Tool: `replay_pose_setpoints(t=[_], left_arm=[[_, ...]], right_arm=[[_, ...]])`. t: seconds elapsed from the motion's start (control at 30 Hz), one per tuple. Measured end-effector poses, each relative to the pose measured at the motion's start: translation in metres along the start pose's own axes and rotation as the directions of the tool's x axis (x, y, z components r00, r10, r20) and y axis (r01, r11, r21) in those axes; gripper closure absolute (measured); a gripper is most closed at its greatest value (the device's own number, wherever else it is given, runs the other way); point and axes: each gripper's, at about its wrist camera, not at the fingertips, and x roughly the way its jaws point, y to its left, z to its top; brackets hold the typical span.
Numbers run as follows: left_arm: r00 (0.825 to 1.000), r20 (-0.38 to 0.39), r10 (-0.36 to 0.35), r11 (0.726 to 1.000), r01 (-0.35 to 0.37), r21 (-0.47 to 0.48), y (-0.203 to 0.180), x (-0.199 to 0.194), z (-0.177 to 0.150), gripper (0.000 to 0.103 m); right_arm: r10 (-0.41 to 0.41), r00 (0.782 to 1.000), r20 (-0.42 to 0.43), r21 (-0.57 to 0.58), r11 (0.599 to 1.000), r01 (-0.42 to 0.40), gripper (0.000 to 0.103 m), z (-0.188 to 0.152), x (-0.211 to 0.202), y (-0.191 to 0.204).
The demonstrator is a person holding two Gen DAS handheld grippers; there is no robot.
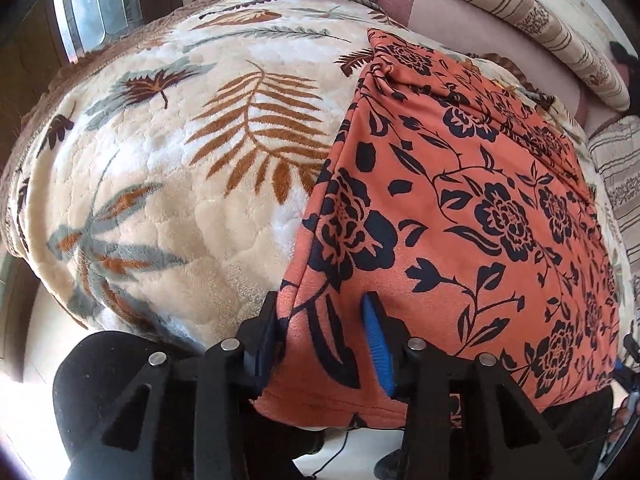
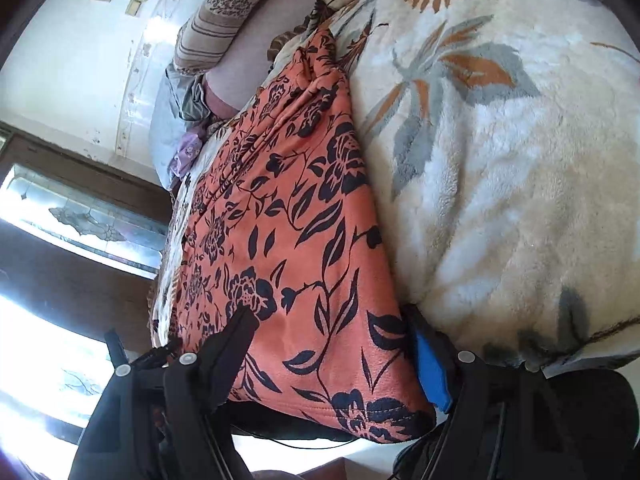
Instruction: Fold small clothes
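Here the orange black-flowered soft garment (image 1: 460,200) lies on the cream leaf-patterned fleece blanket (image 1: 180,160). At six o'clock, left tongs (image 1: 324,332) narrowly straddle its corner; right tongs (image 2: 332,344) stand wide around its near hem.

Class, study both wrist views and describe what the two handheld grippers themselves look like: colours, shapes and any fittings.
Both the left gripper and the right gripper are built of matt black, angular plastic links with triangular cut-outs, joined by round silver pins. Each finger carries a bright blue pad; on the left gripper it is ribbed. A thin black cable runs beneath the right gripper.
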Motion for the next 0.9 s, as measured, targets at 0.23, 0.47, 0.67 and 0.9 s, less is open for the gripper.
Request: replay_pose_setpoints(t=[0.23, 0.47, 0.67, 0.9], left_arm=[[1.000, 0.019, 0.023, 1.000, -0.023, 0.012, -0.005, -0.001, -0.003, 0.062], [0.999, 0.026, 0.018, 0.999, -0.019, 0.043, -0.004, -0.004, -0.007, 0.080], [0.999, 0.035, 0.019, 0.998, -0.020, 0.052, -0.004, -0.008, -0.005, 0.090], [0.999, 0.028, 0.027, 0.997, -0.029, 0.072, -0.009, -0.002, -0.002, 0.088]], right_arm=[[-0.036, 0.999, -0.010, -0.029, 0.999, 0.036, 0.025, -0.001, 0.003, 0.007], [-0.121, 0.992, -0.039, -0.061, 0.991, 0.118, 0.035, 0.000, 0.008, 0.018], [-0.138, 0.990, -0.033, -0.053, 0.989, 0.136, 0.083, 0.001, -0.006, 0.017], [-0.095, 0.994, -0.044, 0.014, 0.995, 0.096, 0.050, 0.002, 0.000, 0.006]])
